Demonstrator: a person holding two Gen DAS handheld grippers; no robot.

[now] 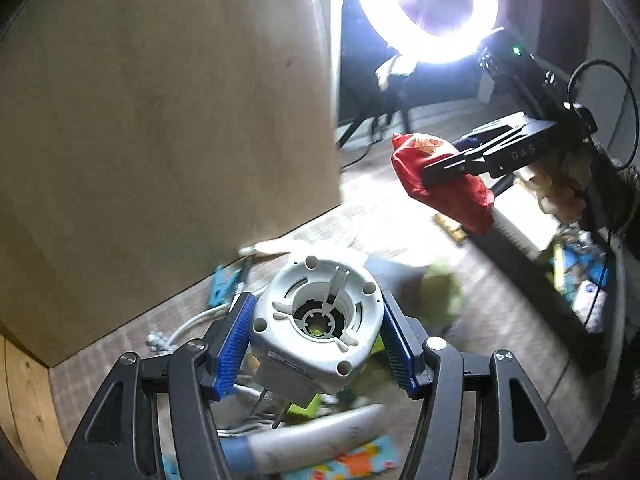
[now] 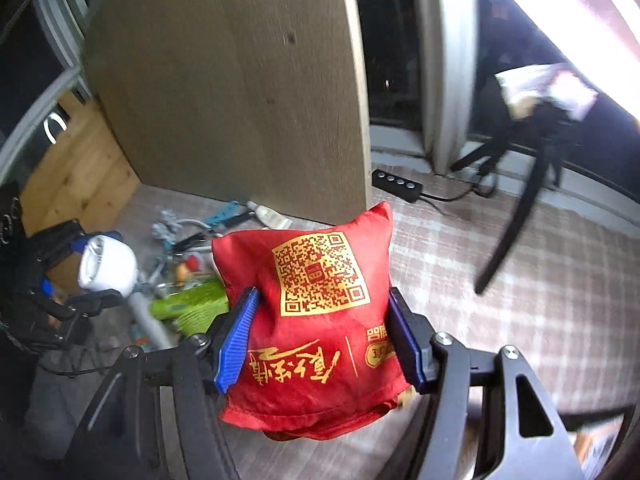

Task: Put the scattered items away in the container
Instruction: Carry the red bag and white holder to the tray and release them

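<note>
Wooden panel (image 1: 160,120): a tall light-wood board stands on the floor at the left, its lower edge meeting the floor just behind the scattered things.
Floor (image 2: 500,280): pale checked covering; it carries all the loose items.
Left tongs (image 1: 318,328): closed on a white plug-in device (image 1: 316,320), one blue pad (image 1: 234,344) pressed to each flank; the round recessed face of the device turns toward the camera and two metal prongs stick out beneath it. The device is lifted clear of the floor.
Clutter under the left tongs: a white tube with a grey-blue cap (image 1: 304,440) lies on the floor nearest the camera, on a colourful printed sheet (image 1: 360,460); a white cable (image 1: 188,320) and a blue clip-like piece (image 1: 222,284) lie by the foot of the panel; a green packet (image 2: 192,304) lies between them.
Right tongs (image 2: 322,332): clamped on a red cloth pouch (image 2: 320,320) printed with a gold QR code and gold characters; the blue pads dent its sides. The pouch hangs above the floor, well to the right of the plug-in device.
Person's hand (image 1: 560,192): grips the handle of the right tongs.
Ring light (image 1: 432,8): glaring on a black tripod at the far right, by the window.
Power strip (image 2: 396,184): black, on the floor past the panel's right edge.
Container: cannot tell which thing it is.
</note>
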